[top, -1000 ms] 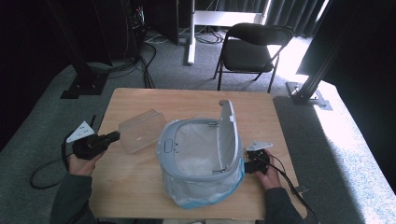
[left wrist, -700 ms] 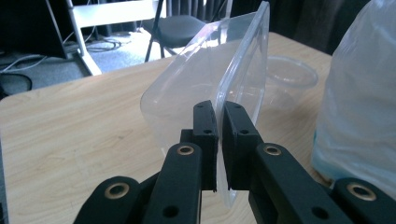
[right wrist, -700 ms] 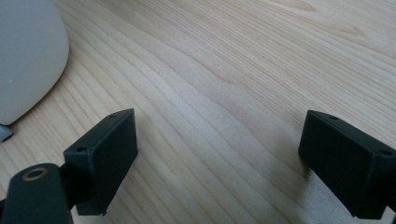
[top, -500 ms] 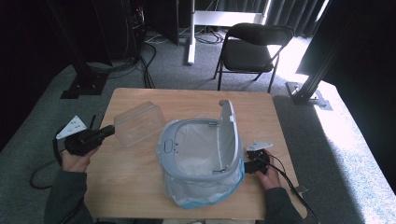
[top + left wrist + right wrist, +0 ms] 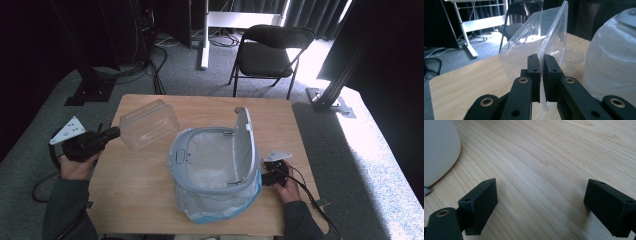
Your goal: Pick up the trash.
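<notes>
A clear plastic container (image 5: 149,124) hangs tilted above the table's left side, and my left gripper (image 5: 116,132) is shut on its rim. In the left gripper view the jaws (image 5: 541,60) pinch the thin edge of the container (image 5: 534,42), which stands on its side. A grey bin (image 5: 190,150) lined with a plastic bag stands in the middle of the table with its lid (image 5: 243,145) swung up. My right gripper (image 5: 267,177) rests low on the table just right of the bin, open (image 5: 541,202) over bare wood.
The wooden table (image 5: 135,190) has free room at its front left and along the back. The bag-covered side of the bin (image 5: 611,55) bulges close to the held container. A black folding chair (image 5: 272,50) stands beyond the far edge.
My left gripper has risen and drawn back toward the table's left edge, lifting the clear container off the table and tilting it. The right gripper has kept still.
</notes>
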`<state>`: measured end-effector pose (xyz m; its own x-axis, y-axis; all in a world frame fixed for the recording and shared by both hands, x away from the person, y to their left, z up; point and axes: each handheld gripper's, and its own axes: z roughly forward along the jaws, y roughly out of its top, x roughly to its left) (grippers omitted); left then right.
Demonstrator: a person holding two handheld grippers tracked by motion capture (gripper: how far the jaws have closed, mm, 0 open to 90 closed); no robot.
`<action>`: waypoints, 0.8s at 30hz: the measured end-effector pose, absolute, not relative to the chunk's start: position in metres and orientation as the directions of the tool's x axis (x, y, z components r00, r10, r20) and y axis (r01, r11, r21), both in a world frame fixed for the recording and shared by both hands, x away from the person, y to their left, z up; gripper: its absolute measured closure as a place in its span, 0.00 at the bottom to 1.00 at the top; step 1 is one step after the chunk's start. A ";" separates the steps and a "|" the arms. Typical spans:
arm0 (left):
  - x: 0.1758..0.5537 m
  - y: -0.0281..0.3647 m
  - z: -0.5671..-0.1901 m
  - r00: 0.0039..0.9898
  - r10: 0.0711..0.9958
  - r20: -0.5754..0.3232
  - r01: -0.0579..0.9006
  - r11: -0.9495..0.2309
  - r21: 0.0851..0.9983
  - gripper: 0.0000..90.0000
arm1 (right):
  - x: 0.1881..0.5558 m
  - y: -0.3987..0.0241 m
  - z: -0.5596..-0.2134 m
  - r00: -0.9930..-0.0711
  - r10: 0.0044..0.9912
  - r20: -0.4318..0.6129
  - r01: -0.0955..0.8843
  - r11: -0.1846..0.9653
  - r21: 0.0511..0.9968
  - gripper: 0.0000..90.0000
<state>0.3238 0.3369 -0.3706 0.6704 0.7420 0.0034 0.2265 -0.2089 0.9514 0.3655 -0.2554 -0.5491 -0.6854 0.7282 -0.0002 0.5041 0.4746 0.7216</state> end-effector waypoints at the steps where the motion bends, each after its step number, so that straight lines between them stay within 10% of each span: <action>1: 0.323 0.337 -0.368 0.675 0.737 0.007 0.222 -0.212 0.952 0.95 | 0.365 -0.255 -0.549 -0.685 0.728 0.000 0.504 0.475 0.722 0.12; 24: 0.320 0.326 -0.321 0.720 0.691 0.068 0.135 -0.235 0.963 0.95 | 0.365 -0.255 -0.549 -0.685 0.728 0.000 0.504 0.475 0.721 0.12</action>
<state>0.3201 0.3264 -0.3210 0.7196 0.6911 0.0681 0.1349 -0.2353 0.9625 0.3654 -0.2554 -0.5491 -0.6852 0.7284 0.0000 0.5044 0.4745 0.7214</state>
